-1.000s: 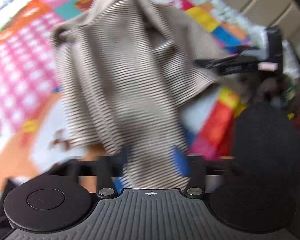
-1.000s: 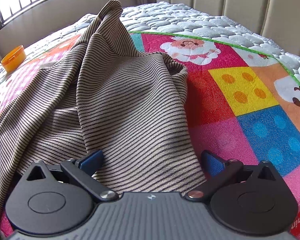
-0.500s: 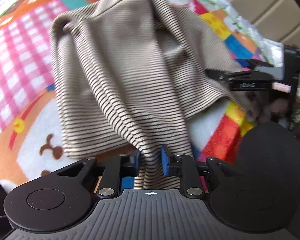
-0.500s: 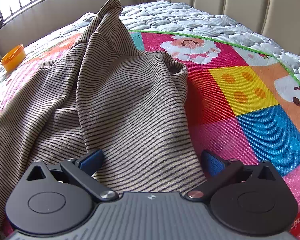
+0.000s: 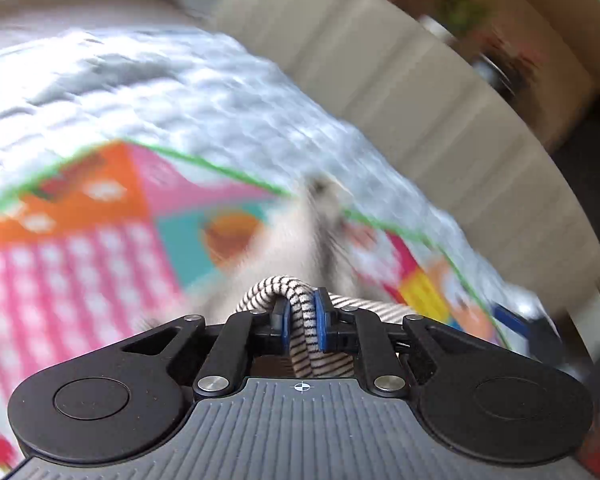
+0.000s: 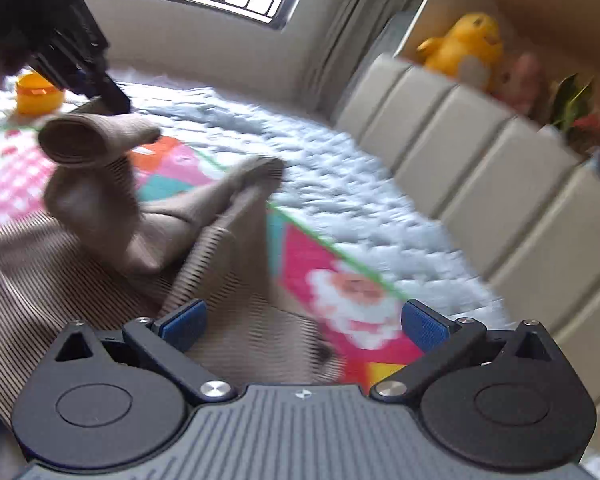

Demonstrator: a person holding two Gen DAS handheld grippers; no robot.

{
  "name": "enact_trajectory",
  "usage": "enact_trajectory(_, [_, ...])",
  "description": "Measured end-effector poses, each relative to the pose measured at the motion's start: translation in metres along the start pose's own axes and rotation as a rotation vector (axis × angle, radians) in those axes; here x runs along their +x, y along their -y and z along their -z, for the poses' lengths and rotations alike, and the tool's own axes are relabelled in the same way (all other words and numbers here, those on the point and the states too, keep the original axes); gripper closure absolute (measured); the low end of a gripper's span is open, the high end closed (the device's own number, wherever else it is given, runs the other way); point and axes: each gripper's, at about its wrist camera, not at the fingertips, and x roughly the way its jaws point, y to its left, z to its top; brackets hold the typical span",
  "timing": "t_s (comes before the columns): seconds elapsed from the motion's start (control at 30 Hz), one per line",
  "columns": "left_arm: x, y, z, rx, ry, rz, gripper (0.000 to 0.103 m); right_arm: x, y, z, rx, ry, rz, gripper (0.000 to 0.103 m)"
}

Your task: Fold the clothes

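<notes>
Left gripper point(image 5: 302, 318): my jaws have just closed, now pinching the striped garment point(image 5: 306, 340).
Right gripper point(image 6: 302, 322): spread wide, holding nothing.
Meaning: I can lift for folding.

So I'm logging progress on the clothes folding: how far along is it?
Early. Nothing looks folded: the striped garment lies rumpled on the colourful play mat. In hand: the left tongs have just closed on a bunched edge of it. The right tongs are open over the cloth, gripping nothing. Left: every fold.
</notes>
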Motion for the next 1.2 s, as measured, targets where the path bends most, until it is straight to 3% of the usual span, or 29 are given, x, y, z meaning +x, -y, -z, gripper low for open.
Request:
enact_trajectory(0.1, [-0.002, -0.038, -0.03, -0.061, 0.055, -0.082, 0.09, 0.039, -0.031, -0.012, -0.063, -0.083, -0.032, 0.001])
enact_trajectory(0.13, [-0.002, -0.049, -0.038, -0.074, 0.067, -0.106, 0.09, 0.05, -0.043, -0.013, -0.126, -0.098, -0.016, 0.008])
enact_trajectory(0.2, [-0.002, -0.07, -0.054, -0.09, 0.085, -0.156, 0.09, 0.067, -0.056, -0.015, -0.309, -0.098, 0.059, 0.019])
enact_trajectory(0.27, [-0.002, -0.093, -0.069, -0.103, 0.111, -0.226, 0.09, 0.083, -0.041, -0.029, -0.41, -0.08, 0.178, 0.019])
enact_trajectory(0.37, [-0.006, -0.129, -0.088, -0.151, 0.135, -0.3, 0.09, 0.113, 0.005, -0.058, -0.419, -0.079, 0.394, 0.018])
enact_trajectory(0.47, [-0.002, -0.156, -0.091, -0.237, 0.1, -0.297, 0.088, 0.139, 0.042, -0.077, -0.341, -0.127, 0.467, 0.013])
enact_trajectory(0.53, [0.001, -0.166, -0.087, -0.29, 0.068, -0.285, 0.086, 0.151, 0.063, -0.083, -0.206, -0.183, 0.443, 0.013])
enact_trajectory(0.57, [0.0, -0.166, -0.083, -0.3, 0.061, -0.275, 0.082, 0.154, 0.07, -0.082, -0.146, -0.202, 0.429, 0.013])
enact_trajectory(0.6, [-0.001, -0.165, -0.077, -0.3, 0.054, -0.262, 0.07, 0.157, 0.074, -0.078, -0.107, -0.215, 0.42, 0.012])
enact_trajectory(0.63, [-0.004, -0.162, -0.07, -0.284, 0.05, -0.256, 0.058, 0.16, 0.076, -0.073, -0.099, -0.228, 0.43, 0.009])
enact_trajectory(0.67, [-0.007, -0.157, -0.064, -0.253, 0.05, -0.259, 0.052, 0.165, 0.077, -0.063, -0.138, -0.247, 0.469, 0.007])
enact_trajectory(0.7, [-0.01, -0.15, -0.059, -0.211, 0.059, -0.27, 0.051, 0.17, 0.079, -0.054, -0.181, -0.268, 0.508, 0.001])
enact_trajectory(0.77, [-0.018, -0.134, -0.05, -0.114, 0.087, -0.298, 0.046, 0.177, 0.086, -0.04, -0.256, -0.307, 0.574, 0.001])
enact_trajectory(0.87, [-0.026, -0.112, -0.041, -0.027, 0.116, -0.312, 0.033, 0.148, 0.107, -0.035, -0.081, -0.261, 0.521, 0.001])
enact_trajectory(1.03, [-0.018, -0.066, -0.029, 0.1, 0.109, -0.21, 0.018, 0.099, 0.132, -0.035, 0.253, -0.151, 0.29, 0.001])
enact_trajectory(1.13, [0.003, -0.038, -0.013, 0.099, 0.081, -0.114, 0.016, 0.075, 0.123, -0.021, 0.342, -0.155, 0.171, 0.001])
enact_trajectory(1.2, [0.022, -0.025, 0.002, 0.076, 0.032, -0.055, 0.016, 0.066, 0.104, -0.009, 0.307, -0.197, 0.113, 0.004])
